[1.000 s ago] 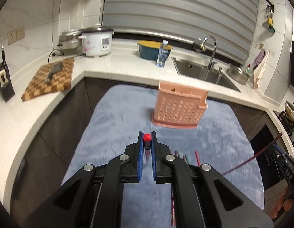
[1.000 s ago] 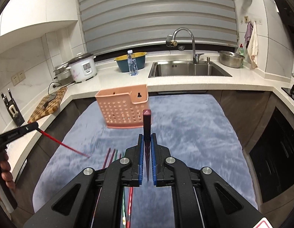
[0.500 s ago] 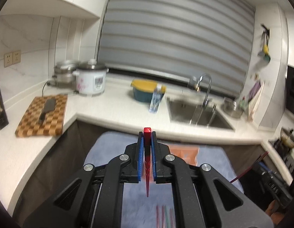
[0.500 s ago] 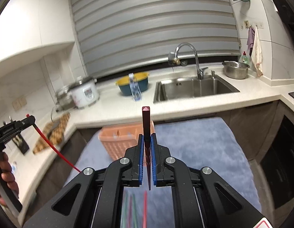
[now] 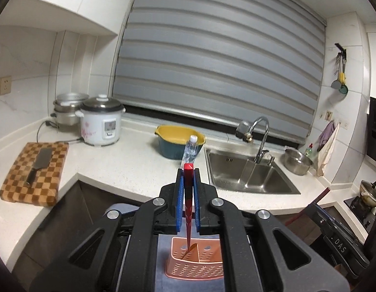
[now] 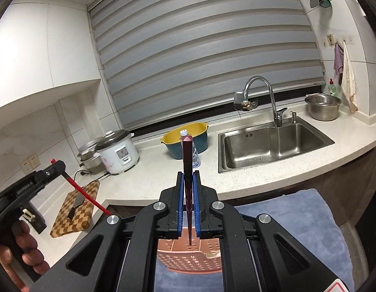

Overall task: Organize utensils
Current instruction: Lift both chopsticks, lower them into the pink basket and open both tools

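My left gripper [image 5: 188,177] is shut on a red chopstick [image 5: 188,199] that stands upright, its tip over the pink perforated utensil holder [image 5: 195,262] below. My right gripper [image 6: 188,182] is shut on a dark maroon chopstick [image 6: 188,170], also upright, its tip above the same holder [image 6: 188,255]. The left gripper with its red chopstick [image 6: 85,197] shows at the left of the right wrist view. The right gripper's chopstick [image 5: 307,208] shows at the right of the left wrist view.
The holder stands on a blue-grey cloth [image 6: 297,219]. Behind are a white counter with a checkered cutting board and knife [image 5: 34,170], rice cooker [image 5: 100,124], yellow and blue basin [image 5: 178,143], water bottle [image 5: 190,150] and steel sink [image 6: 273,143].
Both grippers have risen and tilted up, so the chopsticks now hang upright over the holder. The loose chopsticks on the cloth have dropped out of view.
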The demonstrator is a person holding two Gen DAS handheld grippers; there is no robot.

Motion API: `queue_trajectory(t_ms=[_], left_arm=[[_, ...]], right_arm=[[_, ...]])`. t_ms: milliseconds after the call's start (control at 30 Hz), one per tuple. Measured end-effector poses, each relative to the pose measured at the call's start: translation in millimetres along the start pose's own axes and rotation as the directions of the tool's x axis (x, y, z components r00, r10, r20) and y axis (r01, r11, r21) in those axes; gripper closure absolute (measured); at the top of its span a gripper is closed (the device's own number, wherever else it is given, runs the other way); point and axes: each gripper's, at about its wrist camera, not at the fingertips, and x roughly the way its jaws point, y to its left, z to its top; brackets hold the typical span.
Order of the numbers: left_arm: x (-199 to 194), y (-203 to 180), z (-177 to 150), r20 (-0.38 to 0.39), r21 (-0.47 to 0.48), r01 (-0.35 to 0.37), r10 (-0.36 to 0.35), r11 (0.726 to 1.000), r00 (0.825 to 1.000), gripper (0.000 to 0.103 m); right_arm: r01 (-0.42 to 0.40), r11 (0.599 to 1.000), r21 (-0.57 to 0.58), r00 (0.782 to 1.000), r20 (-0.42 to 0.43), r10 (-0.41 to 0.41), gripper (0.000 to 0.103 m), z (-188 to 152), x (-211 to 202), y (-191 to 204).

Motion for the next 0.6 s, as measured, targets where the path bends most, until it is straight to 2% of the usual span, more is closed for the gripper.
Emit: queue_trajectory(t_ms=[233, 400, 433, 500, 567, 600], left_arm=[[30.2, 7.9, -26.2, -0.086, 0.008, -0.021, 0.022, 1.000, 0.996, 0.096], [39.3, 14.8, -38.0, -0.121, -0.009, -0.036, 0.035, 0.999, 0.992, 0.096], [39.3, 17.0, -39.8, -0.120, -0.014, -0.043, 0.041, 0.999, 0.992, 0.093], [36.0, 19.8, -41.9, -0.117, -0.017, -0.052, 0.049, 0.999, 0.992, 0.080], [30.3, 21.7, -42.6, -0.105, -0.016, -0.072, 0.070, 0.997, 0.992, 0.062], [28.0, 21.7, -42.6, -0.102, -0.015, -0.077, 0.076, 0.997, 0.992, 0.059]], right_arm=[[0.021, 1.000, -0.022, 0.996, -0.091, -0.023, 0.096, -25.8, 33.2, -5.9], [0.027, 1.000, -0.016, 0.992, -0.121, -0.029, 0.096, -34.1, 42.0, -11.3], [0.031, 0.999, -0.012, 0.993, -0.113, -0.032, 0.092, -34.0, 40.2, -12.3], [0.046, 0.999, -0.015, 0.994, -0.094, -0.047, 0.083, -32.5, 33.6, -14.1], [0.054, 0.998, -0.018, 0.996, -0.072, -0.055, 0.071, -30.3, 24.7, -14.5], [0.055, 0.998, -0.018, 0.996, -0.066, -0.056, 0.070, -29.4, 20.7, -14.8]])
